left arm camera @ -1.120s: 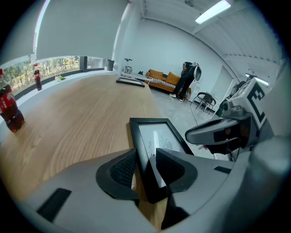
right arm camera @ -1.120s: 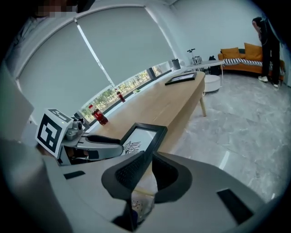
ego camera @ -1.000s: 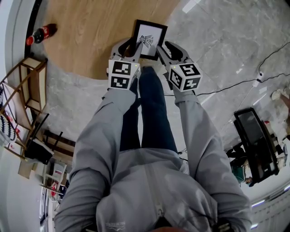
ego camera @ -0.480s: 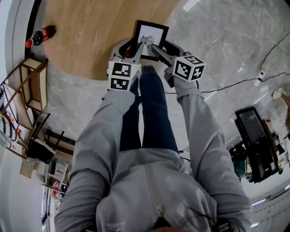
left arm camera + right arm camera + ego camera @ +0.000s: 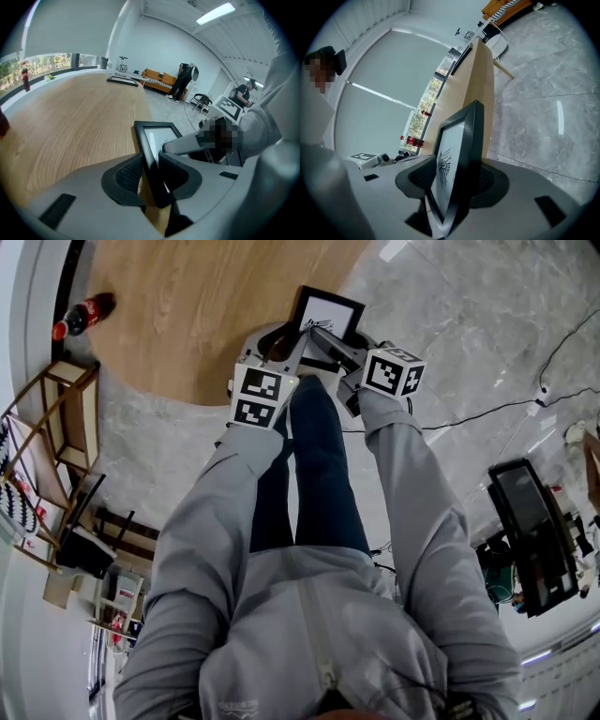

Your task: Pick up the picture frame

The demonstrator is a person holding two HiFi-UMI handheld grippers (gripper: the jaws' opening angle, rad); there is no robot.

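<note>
A black picture frame [image 5: 330,317] with a white print and a small dark drawing sits at top centre of the head view. It is at the rounded edge of a wooden table [image 5: 187,315], where the wood meets a grey marble floor [image 5: 469,324]. It looks tilted, with its near edge raised.

The left gripper [image 5: 281,341] reaches up from below. Its jaws are closing on the frame's near left edge, and in the left gripper view both pads [image 5: 129,176] sit against the black moulding [image 5: 151,154].

The right gripper [image 5: 330,339] slants in from the lower right, rolled so that a corner of its marker cube faces up. Its jaws stand wide with the frame [image 5: 461,150] upright between them. Whether its pads touch the frame is hard to tell.

Both arms in grey sleeves [image 5: 206,512] stretch forward on either side of legs in blue jeans [image 5: 314,474].

A cola bottle [image 5: 84,310] lies at the upper left of the head view, well apart from the frame.
</note>
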